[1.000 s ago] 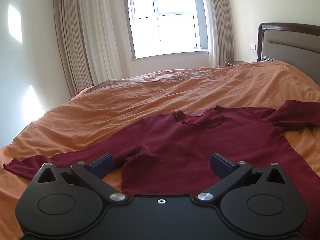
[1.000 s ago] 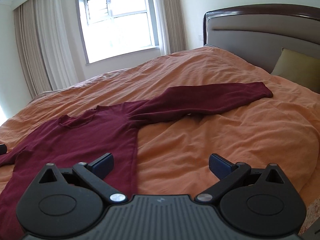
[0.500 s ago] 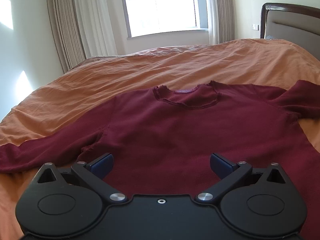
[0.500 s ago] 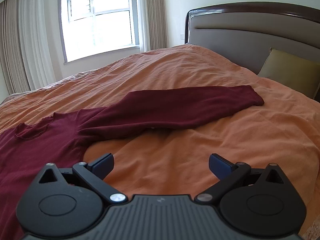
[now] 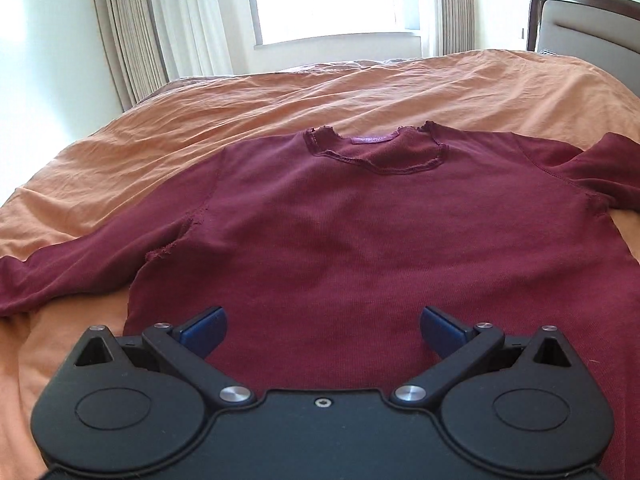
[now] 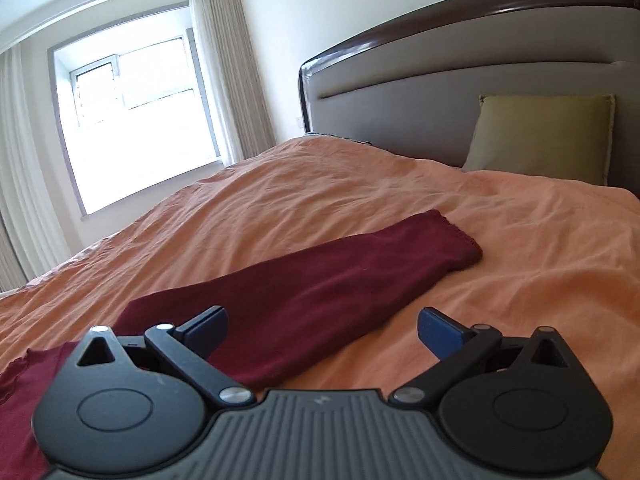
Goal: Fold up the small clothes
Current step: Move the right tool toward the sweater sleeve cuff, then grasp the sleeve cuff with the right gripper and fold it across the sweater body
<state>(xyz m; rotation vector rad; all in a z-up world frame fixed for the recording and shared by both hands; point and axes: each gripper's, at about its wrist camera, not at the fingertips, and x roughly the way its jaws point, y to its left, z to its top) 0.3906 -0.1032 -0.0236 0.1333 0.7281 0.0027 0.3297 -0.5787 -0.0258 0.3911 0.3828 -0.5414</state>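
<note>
A dark red long-sleeved top (image 5: pixel 340 232) lies flat and face up on the orange bedspread (image 5: pixel 280 96), collar (image 5: pixel 376 152) away from me. My left gripper (image 5: pixel 322 328) hovers open over its lower body, nothing between the blue pads. One sleeve (image 5: pixel 72 268) stretches off to the left. In the right wrist view the other sleeve (image 6: pixel 320 292) runs out toward the headboard, its cuff (image 6: pixel 460 240) at the far end. My right gripper (image 6: pixel 322 330) is open above that sleeve's near part, holding nothing.
A padded headboard (image 6: pixel 460 92) with a dark wooden rim stands at the right, an olive pillow (image 6: pixel 544 136) leaning on it. A window (image 6: pixel 140 124) with curtains (image 5: pixel 132 28) is beyond the bed's far side. Bare bedspread (image 6: pixel 540 272) surrounds the top.
Both grippers have moved forward and closer to the top, still open. The left now looks over the body near the collar; the right has swung rightward along the sleeve toward the cuff and headboard.
</note>
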